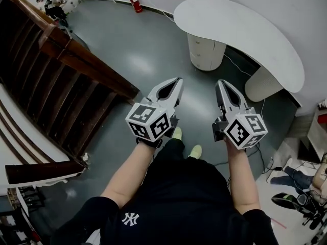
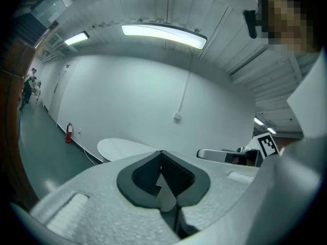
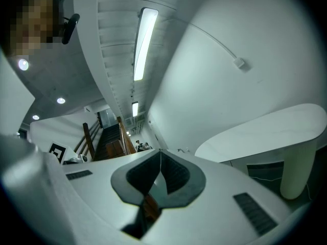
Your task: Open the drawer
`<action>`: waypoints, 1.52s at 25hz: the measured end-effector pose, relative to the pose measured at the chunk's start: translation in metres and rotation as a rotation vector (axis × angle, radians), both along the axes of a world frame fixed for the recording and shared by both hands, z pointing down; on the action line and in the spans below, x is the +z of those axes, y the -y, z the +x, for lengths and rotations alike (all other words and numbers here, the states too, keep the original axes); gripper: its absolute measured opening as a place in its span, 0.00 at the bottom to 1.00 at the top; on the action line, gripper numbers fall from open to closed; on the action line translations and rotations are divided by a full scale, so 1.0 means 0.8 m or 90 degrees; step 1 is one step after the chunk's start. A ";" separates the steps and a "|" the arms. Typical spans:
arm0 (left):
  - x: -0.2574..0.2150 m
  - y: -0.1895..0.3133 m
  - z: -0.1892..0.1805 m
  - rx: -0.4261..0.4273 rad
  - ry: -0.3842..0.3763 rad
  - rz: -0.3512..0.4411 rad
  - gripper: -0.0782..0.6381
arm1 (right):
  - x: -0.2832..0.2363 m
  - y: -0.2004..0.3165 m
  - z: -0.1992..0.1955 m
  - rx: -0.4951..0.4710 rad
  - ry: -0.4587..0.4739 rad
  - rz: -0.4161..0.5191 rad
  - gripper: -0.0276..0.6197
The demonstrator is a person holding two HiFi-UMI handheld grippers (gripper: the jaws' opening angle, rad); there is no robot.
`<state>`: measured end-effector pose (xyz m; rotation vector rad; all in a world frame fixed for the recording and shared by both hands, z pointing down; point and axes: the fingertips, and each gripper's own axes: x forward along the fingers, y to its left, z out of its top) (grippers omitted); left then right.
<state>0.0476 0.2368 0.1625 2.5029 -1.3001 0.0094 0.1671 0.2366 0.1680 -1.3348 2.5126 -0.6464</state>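
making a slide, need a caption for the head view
Person holds left gripper and right gripper, jaws together, empty, short of the white desk and its drawer unit

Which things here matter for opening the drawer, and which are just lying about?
For the job: the drawer unit under the white desk; the left gripper and the right gripper, both shut and empty.
Just lying about: the wooden staircase; the red fire extinguisher; the dark gear at the far right.
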 end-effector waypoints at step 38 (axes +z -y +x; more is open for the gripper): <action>0.329 0.515 -0.040 0.119 0.028 -0.045 0.12 | 0.375 0.510 -0.122 0.090 -0.089 -0.175 0.12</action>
